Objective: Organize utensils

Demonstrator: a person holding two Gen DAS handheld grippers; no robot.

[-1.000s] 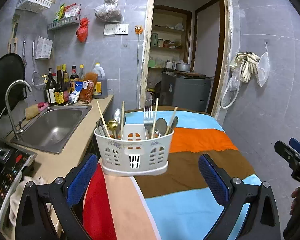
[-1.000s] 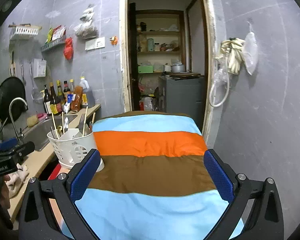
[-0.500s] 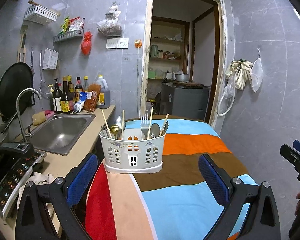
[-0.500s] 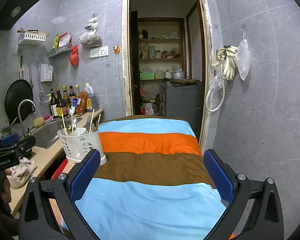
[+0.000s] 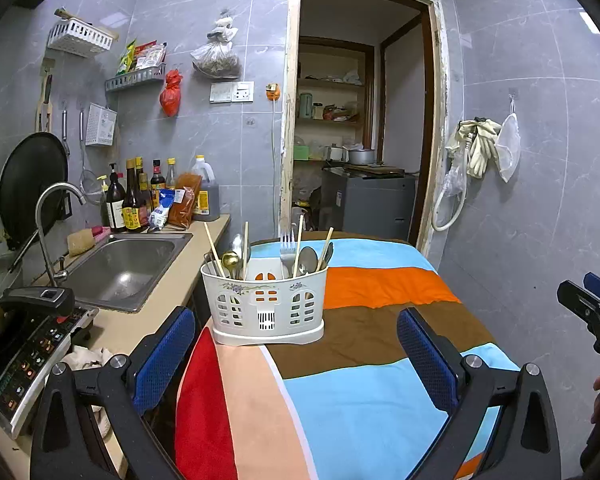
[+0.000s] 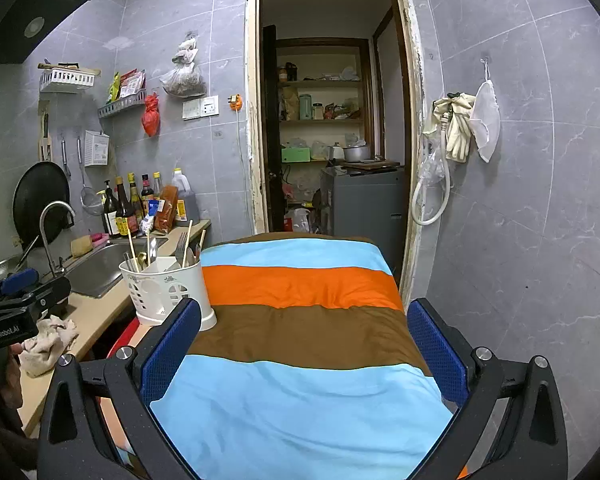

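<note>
A white plastic utensil caddy stands on the left edge of the striped tablecloth. It holds a fork, spoons, a gold spoon and chopsticks, all upright. My left gripper is open and empty, a short way in front of the caddy. My right gripper is open and empty over the cloth, with the caddy at its left finger.
A counter on the left holds a steel sink with a tap, sauce bottles, an induction cooker and a rag. An open doorway lies behind the table. Gloves hang on the right wall.
Both grippers have pulled back from the caddy and risen; the caddy looks smaller and farther off. Both stay open and empty.
</note>
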